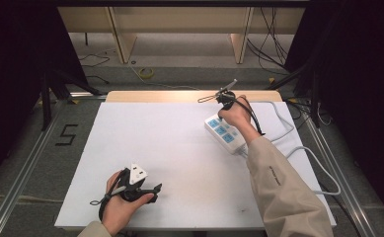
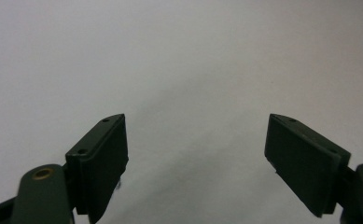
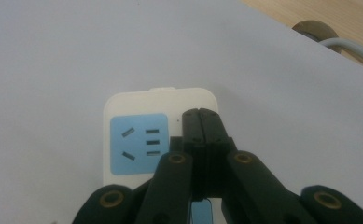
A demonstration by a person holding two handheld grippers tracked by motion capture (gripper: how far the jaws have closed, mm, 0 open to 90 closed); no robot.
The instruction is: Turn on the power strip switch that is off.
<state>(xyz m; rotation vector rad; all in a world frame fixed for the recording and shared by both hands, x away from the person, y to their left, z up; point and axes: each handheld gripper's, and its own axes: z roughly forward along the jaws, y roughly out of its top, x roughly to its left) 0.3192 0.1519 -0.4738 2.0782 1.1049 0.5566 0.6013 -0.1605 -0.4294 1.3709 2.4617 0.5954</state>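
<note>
In the high view, a white power strip [image 1: 224,132] is seen lying aslant on the right far part of the white table [image 1: 170,163], its grey cable [image 1: 298,148] looping off toward the right edge. The right hand-held gripper [image 1: 221,116] is held at the strip's far end by a hand with the forearm stretched forward in a beige sleeve [image 1: 278,192]; whether the tips touch the strip cannot be told here. The left hand-held gripper [image 1: 152,190] is held low near the table's near edge, well apart from the strip, pointing rightward across the table. In the left gripper view, the left hand-held gripper [image 2: 195,154] is shown with jaws spread wide and nothing between them, bare table beyond. In the right gripper view, the right hand-held gripper [image 3: 200,116] is shown with jaws pressed together, empty, its tips placed over the strip's [image 3: 137,105] end, just beside a blue socket [image 3: 137,143].
</note>
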